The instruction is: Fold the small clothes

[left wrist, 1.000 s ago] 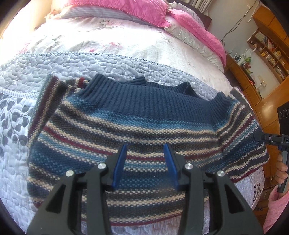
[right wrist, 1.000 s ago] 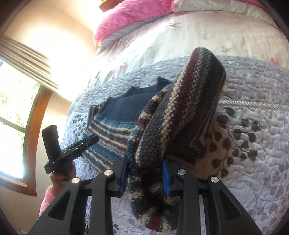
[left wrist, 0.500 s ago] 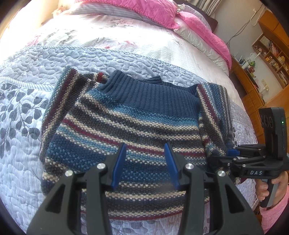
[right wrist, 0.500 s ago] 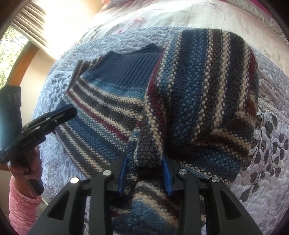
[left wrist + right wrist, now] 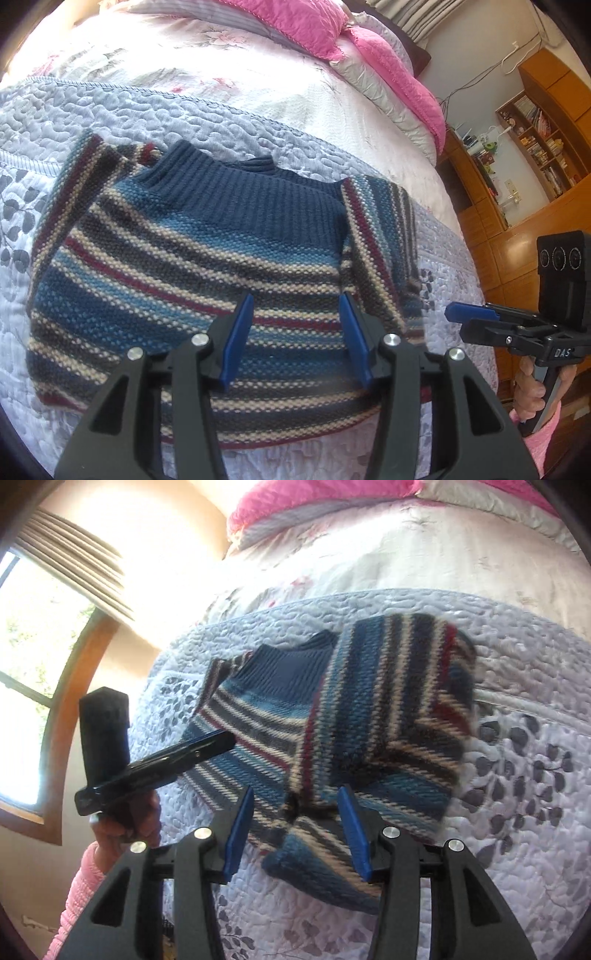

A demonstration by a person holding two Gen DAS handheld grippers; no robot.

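Striped knit sweater (image 5: 207, 273), blue, cream and maroon, flat on the quilted bed cover (image 5: 192, 122) near the bed's foot edge, navy ribbed collar pointing toward the pink pillows (image 5: 295, 22). Right-hand sleeve already folded in over the body; left-hand sleeve (image 5: 70, 192) not yet folded, angled outward on the quilt.

Left gripper (image 5: 295, 343) hovering above the hem, blue fingers apart, nothing between them. Right gripper (image 5: 295, 827) likewise spread, fingers either side of the folded sleeve's cuff (image 5: 314, 849) but not pinching it; blur in that view, so contact with the knit hard to judge.

Risks, as a judgement: bulky, springy knit likely to creep back open once left alone; an open finger snagging a loop on withdrawal and dragging the folded sleeve off the body; a pull on the far sleeve skewing the whole garment on the slick quilt.

Left wrist view alone: unfolded sleeve in full, hem line, wooden bookshelf (image 5: 535, 140), right gripper seen side-on. Right wrist view alone: diagonal lie of the folded sleeve across the chest, cuff overhanging the side edge, window (image 5: 33, 657), pink-sleeved hand (image 5: 125, 819) on the left tool.
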